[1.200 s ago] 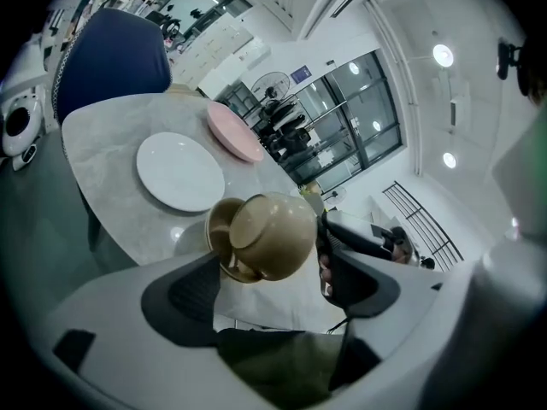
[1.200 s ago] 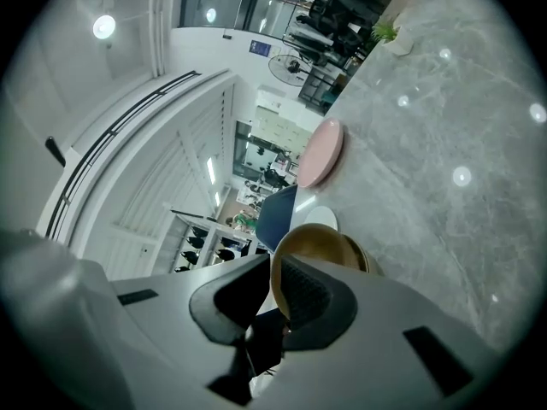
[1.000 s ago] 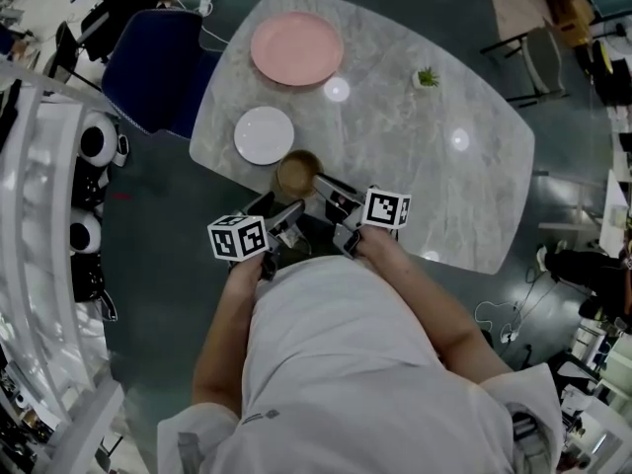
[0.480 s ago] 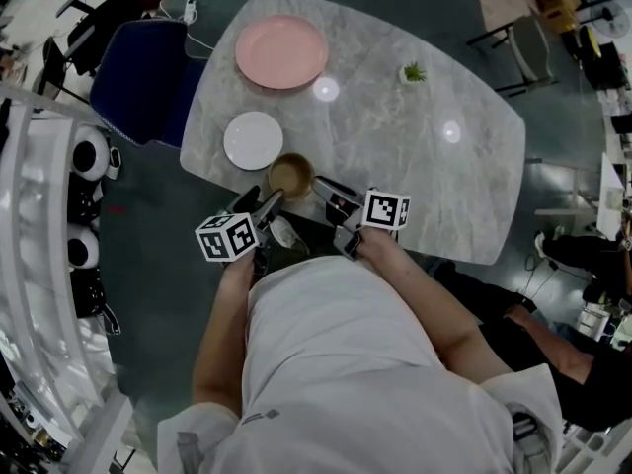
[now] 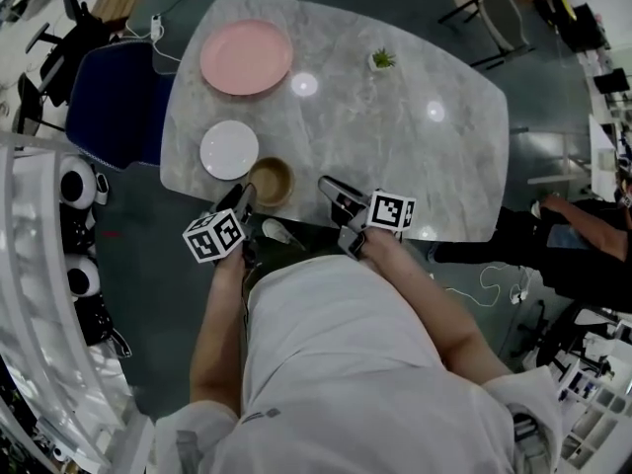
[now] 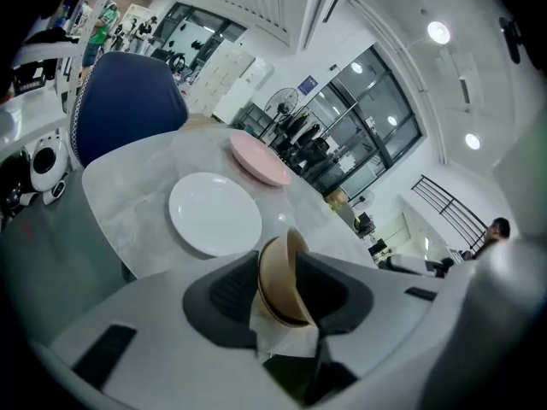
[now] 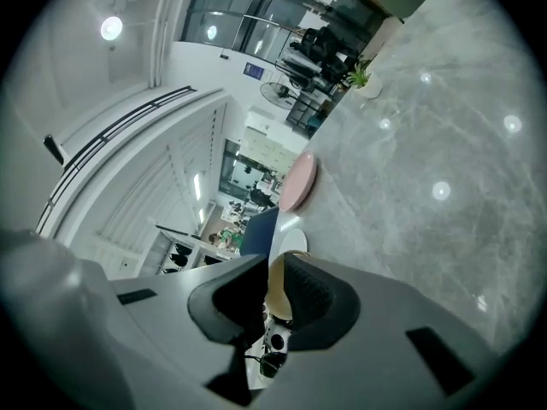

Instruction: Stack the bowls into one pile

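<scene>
As the jaws of the L gripper (image 6: pixel 278 272) are closing on the bowl (image 5: pixel 271 181), the step in hand is the grab. One pad sits outside the wall and the other inside, and both look to touch it. The R gripper (image 7: pixel 275 284) hangs just right of the bowl, apart from it. Its jaws are almost together w/ nothing in them, and the bowl only shows beyond the slit. The bowl stands upright at the near left edge of the table (image 5: pixel 395 156), just right of the white plate (image 5: pixel 229 150). The pink plate (image 5: pixel 246 57) lies farther off on the left.

Next move, prob.: firm up the pinch before any lift, since a grip on one wall lets the bowl swing. Then lift straight up, clear of the white plate. Where it should go I can't tell, as no second separate bowl is in view.

The bowl is small, round, tan and matte. The L gripper view shows a double rim line, so maybe two bowls are already nested; can't tell for sure.
</scene>
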